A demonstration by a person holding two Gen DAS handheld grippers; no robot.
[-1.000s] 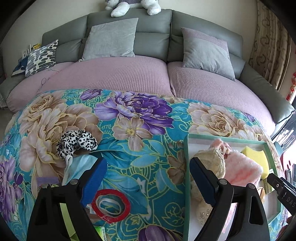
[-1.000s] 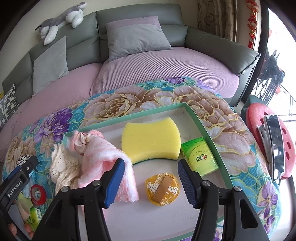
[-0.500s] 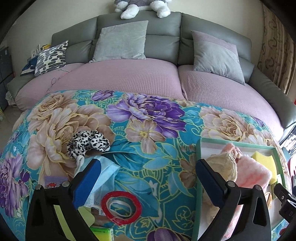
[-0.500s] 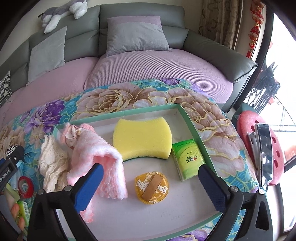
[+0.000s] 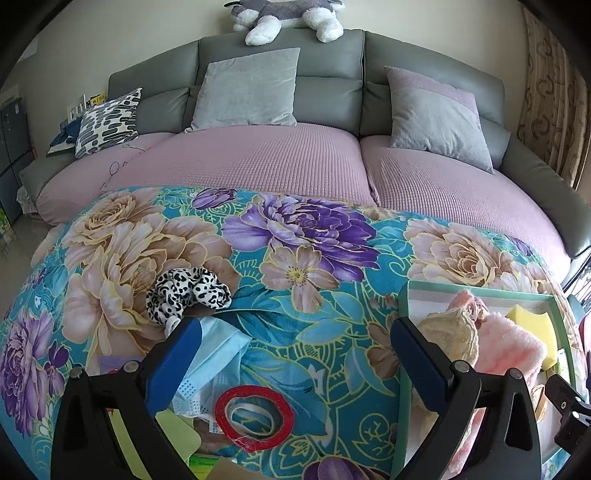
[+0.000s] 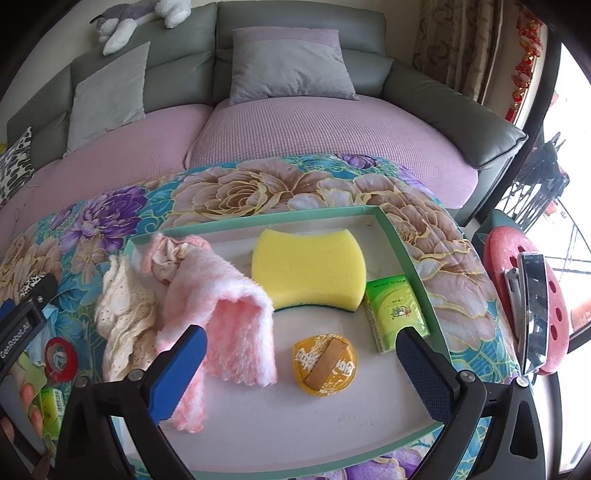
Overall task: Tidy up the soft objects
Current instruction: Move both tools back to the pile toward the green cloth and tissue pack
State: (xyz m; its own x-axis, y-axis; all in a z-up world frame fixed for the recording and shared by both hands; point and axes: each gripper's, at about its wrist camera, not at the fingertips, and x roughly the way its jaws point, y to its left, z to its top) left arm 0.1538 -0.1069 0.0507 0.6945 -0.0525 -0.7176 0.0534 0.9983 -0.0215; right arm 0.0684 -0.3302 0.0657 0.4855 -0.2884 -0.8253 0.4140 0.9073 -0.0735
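A green-rimmed white tray (image 6: 402,240) lies on the floral blanket and holds a yellow sponge (image 6: 308,269), a fluffy pink cloth (image 6: 229,310), a cream lace cloth (image 6: 122,314) draped over its left rim, a green tissue pack (image 6: 397,310) and an orange round packet (image 6: 325,365). My right gripper (image 6: 301,369) hangs open above the packet with nothing between its fingers. My left gripper (image 5: 291,362) is open over the blanket, above a red tape ring (image 5: 255,415) and a blue face mask (image 5: 214,350). A black-and-white spotted scrunchie (image 5: 186,291) lies beyond the mask.
The tray (image 5: 413,295) shows at the right of the left wrist view. A grey and mauve sofa (image 5: 280,162) with cushions and a plush dog (image 5: 288,14) stands behind. A red perforated stool (image 6: 517,295) with a metal object is at the right. Green packets lie by the left gripper.
Both grippers' jaws have spread wider, the right one much more. The left wrist view tilted up slightly, showing more of the sofa back.
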